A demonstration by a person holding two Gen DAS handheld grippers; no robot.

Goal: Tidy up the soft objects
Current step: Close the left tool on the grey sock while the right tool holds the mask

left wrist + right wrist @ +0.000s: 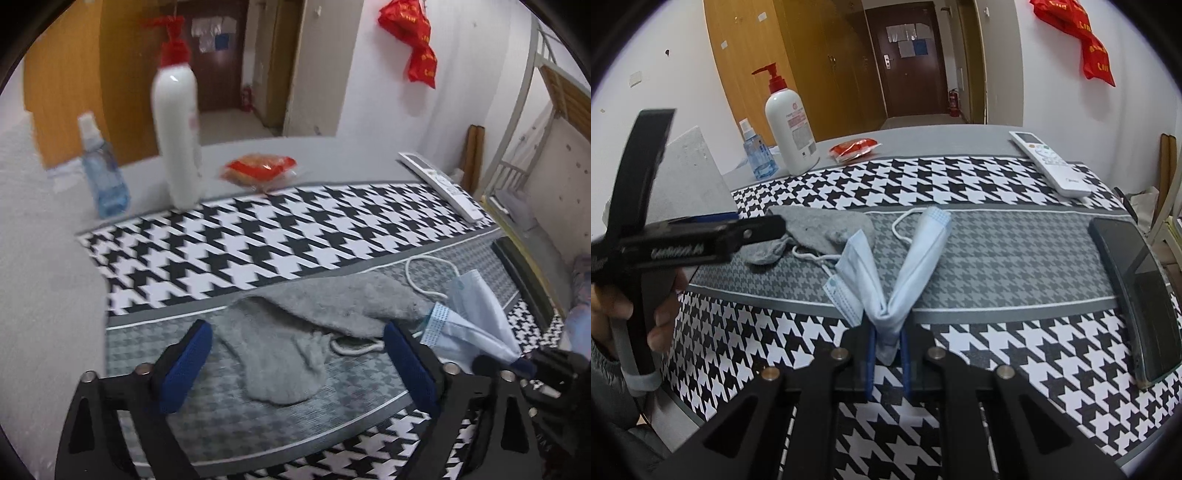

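Face mask [886,295] is pinched at its fold by the right gripper [886,354], jaws clamped tight, both halves splayed fwd. Left gripper [295,354] is held wide apart, nothing gripped, the grey sock [280,358] lying directly betw. its pads [184,369]. Sock should prob. be taken mid-body, not at the edge. An ear loop is partly tucked under the sock; its far end is motion-blurred.

I see 2 wrist fisheyes, both angled down, close over the houndstooth cloth [258,236]. Left cam looks across the grey sock [280,354]; right cam sits further right. Both share sock, mask [905,266], pump bottle [790,129], remote [1049,162].
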